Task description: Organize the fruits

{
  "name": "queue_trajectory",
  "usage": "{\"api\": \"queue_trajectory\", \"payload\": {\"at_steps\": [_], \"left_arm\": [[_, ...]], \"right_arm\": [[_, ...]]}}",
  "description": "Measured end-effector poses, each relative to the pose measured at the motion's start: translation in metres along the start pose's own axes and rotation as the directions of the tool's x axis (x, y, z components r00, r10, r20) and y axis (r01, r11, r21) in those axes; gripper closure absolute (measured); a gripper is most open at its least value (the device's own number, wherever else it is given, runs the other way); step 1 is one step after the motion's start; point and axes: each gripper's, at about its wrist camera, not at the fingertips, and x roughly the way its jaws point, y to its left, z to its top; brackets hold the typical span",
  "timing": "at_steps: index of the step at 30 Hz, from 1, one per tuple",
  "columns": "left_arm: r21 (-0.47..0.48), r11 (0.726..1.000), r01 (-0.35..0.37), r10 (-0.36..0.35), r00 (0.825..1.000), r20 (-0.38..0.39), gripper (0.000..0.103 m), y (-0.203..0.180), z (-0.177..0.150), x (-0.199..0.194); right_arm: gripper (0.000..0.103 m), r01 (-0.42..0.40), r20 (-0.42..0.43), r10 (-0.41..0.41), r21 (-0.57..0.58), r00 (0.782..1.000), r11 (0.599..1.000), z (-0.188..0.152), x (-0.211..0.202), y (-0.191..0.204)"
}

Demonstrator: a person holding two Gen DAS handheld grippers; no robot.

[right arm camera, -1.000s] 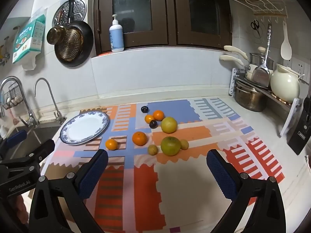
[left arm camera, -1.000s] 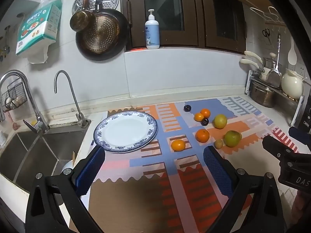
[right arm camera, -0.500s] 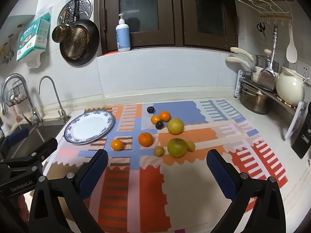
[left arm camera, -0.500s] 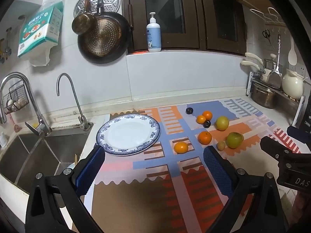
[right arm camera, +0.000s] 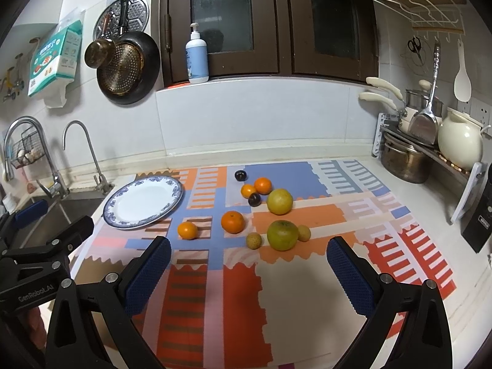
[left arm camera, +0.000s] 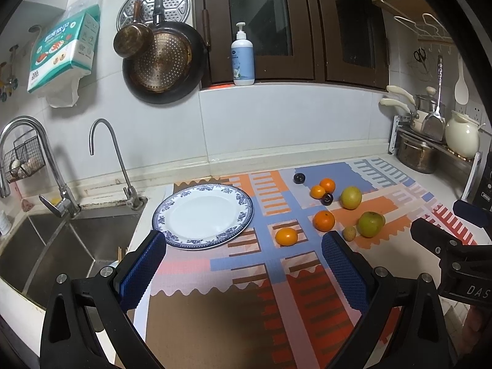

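A blue-rimmed white plate (left arm camera: 243,196) (right arm camera: 172,184) lies bare at the left of a patterned mat. To its right are scattered fruits: several oranges (left arm camera: 286,236) (right arm camera: 232,222), a green apple (left arm camera: 370,224) (right arm camera: 282,235), a yellow fruit (left arm camera: 351,197) (right arm camera: 279,201), two dark plums (left arm camera: 299,178) (right arm camera: 240,175) and two small tan fruits (right arm camera: 254,241). My left gripper (left arm camera: 243,264) is open, held above the mat's near edge, short of the plate and fruit. My right gripper (right arm camera: 249,264) is open too, hovering in front of the fruit cluster. Both hold nothing.
A sink (left arm camera: 46,246) with two faucets sits left of the plate. Pots and a cream kettle (right arm camera: 459,141) crowd a rack at the right. A black device (right arm camera: 479,215) stands at the right counter edge. Pans hang on the wall; a soap bottle (left arm camera: 243,58) stands on the sill.
Both grippers have drawn slightly nearer the counter and shifted; the plate and fruit sit a little lower and closer in both views. No fruit has moved. Both stay open.
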Motion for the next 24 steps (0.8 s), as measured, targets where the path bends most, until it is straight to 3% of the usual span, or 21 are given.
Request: {"api": "queue_trajectory", "payload": {"at_steps": [24], "left_arm": [[-0.003,1.000,0.016,-0.016,1.000,0.017,0.000,0.0030,0.0020,-0.0049]], "right_arm": [[0.001,-0.005,0.007,0.005,-0.007,1.000,1.000,0.0006,-0.0013,0.0027]]}}
